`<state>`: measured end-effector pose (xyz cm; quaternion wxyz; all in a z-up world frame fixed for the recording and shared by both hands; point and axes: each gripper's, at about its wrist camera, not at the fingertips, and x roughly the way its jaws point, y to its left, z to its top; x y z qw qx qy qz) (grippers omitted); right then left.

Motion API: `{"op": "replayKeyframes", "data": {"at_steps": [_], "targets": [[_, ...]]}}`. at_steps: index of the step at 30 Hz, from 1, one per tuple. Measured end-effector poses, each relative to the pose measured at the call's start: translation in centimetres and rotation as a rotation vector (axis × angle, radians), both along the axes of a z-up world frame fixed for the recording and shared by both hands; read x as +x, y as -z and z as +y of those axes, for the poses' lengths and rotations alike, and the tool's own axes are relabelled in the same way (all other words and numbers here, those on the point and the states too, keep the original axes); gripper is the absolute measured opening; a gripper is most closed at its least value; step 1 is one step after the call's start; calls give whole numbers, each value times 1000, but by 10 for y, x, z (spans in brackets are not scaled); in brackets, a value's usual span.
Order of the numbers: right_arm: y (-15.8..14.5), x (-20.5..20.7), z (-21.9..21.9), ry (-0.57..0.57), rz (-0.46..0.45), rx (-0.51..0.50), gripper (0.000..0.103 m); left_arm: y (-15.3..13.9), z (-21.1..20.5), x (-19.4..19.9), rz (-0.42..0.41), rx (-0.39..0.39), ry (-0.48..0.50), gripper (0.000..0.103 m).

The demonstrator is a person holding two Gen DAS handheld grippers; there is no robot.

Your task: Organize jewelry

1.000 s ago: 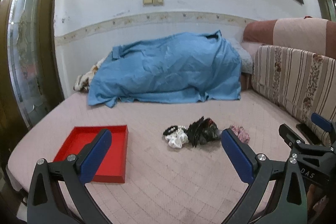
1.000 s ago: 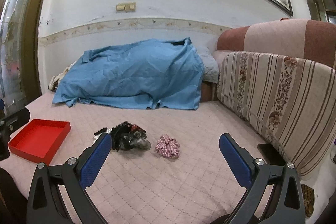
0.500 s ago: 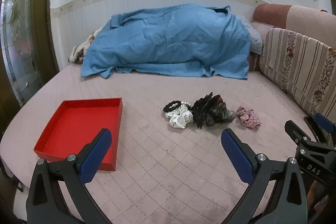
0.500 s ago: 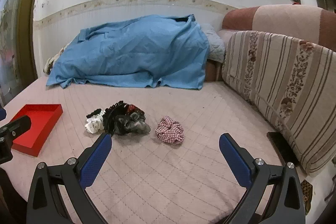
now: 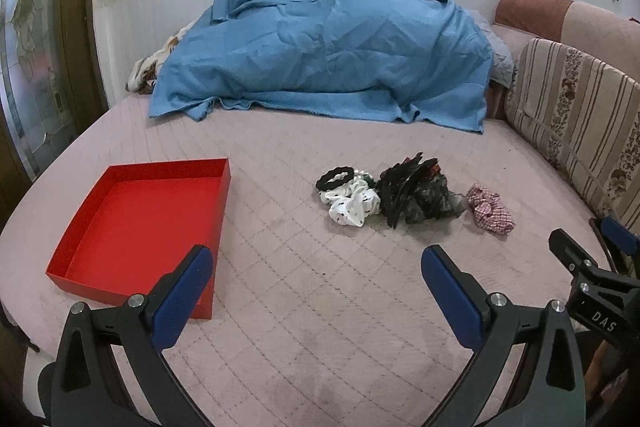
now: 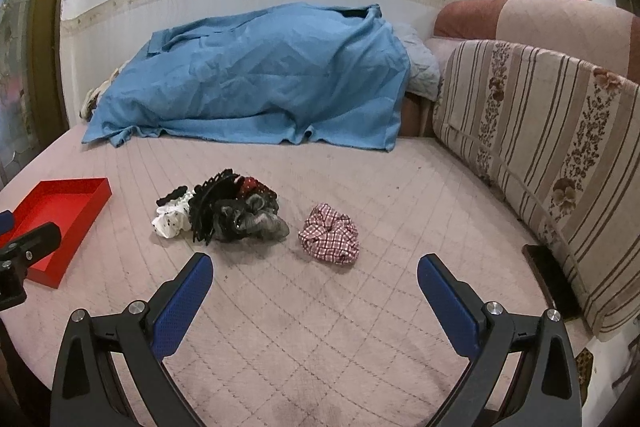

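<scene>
Pink quilted bed (image 5: 320, 291), blue sheet (image 5: 328, 55) behind. Red tray (image 5: 100, 259) empty at left, ready for the pile (image 6: 224, 215). Both tongs (image 5: 316, 287) (image 6: 314, 291) spread, holding nothing, aimed to reach.

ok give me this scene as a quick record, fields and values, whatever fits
surface: pink quilted bed
container: red tray, nothing in it
pile: black ring, white scrunchie, black claw clip, dark scrunchies, touching
apart: checked scrunchie, right of pile
left tongs: open, holding nothing
right tongs: open, holding nothing
background: blue sheet, striped cushion
</scene>
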<state>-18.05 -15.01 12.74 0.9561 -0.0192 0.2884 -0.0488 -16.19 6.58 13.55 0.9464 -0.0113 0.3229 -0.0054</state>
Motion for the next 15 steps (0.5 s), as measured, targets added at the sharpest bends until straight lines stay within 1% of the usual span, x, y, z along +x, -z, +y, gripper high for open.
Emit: {"op": "replayKeyframes", "data": {"at_steps": [7,11,15], "targets": [[8,17,-9,9,39,16,103,9,19,27,61,-8,-33,103],[11,28,-14,12,54,23,103,12,24,43,85,-1,-28,103],[17,44,-25,25,77,47,103,19,20,64,99,21,3,103]]}}
